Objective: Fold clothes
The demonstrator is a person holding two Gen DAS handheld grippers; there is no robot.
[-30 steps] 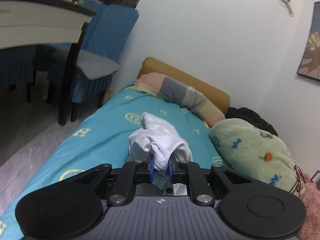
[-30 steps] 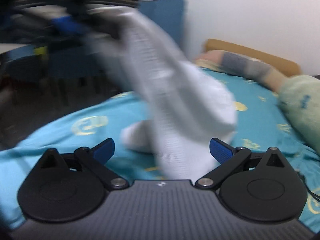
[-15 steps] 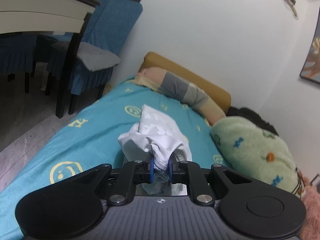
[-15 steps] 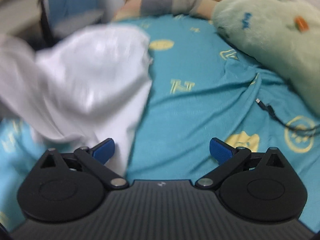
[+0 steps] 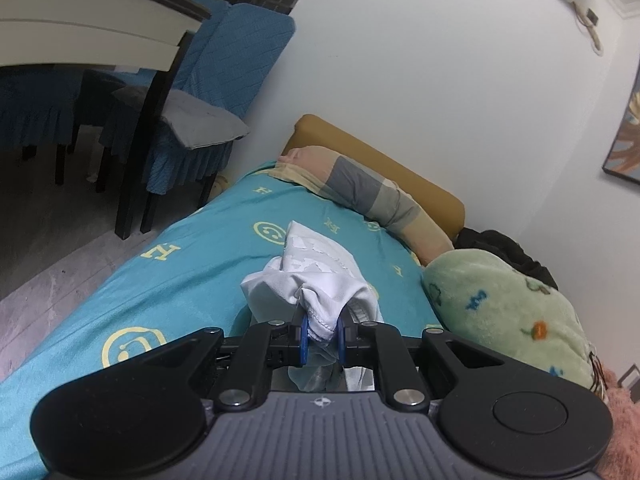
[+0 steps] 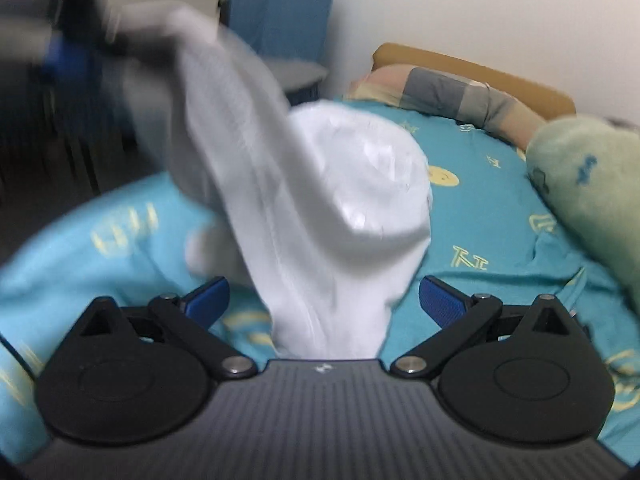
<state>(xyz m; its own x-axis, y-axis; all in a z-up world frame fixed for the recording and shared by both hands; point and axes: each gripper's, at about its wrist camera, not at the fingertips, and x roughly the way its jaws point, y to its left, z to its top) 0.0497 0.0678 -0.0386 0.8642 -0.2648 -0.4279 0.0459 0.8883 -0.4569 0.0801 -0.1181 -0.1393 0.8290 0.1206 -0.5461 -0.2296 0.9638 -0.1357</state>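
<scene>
A white garment [image 5: 316, 276] hangs bunched above the teal bed sheet [image 5: 192, 280]. My left gripper [image 5: 322, 338] is shut on a fold of its hem. In the right wrist view the same white garment [image 6: 328, 216] droops from the upper left, where the blurred left gripper [image 6: 60, 56] holds it up, down between my right gripper's [image 6: 324, 298] blue fingers. The right gripper stands open, with the cloth hanging loose in the gap and the pads [image 6: 208, 294] apart from it.
A striped bolster pillow [image 5: 372, 196] lies at the head of the bed by a tan headboard [image 5: 384, 160]. A green plush blanket [image 5: 508, 312] is heaped on the right. Blue-covered chairs [image 5: 224, 64] and a dark table [image 5: 92, 28] stand to the left, over grey floor.
The right gripper has swung back from the bed's right side to face the hanging garment, which now drops between its open fingers. The left gripper kept its hold and shifted slightly.
</scene>
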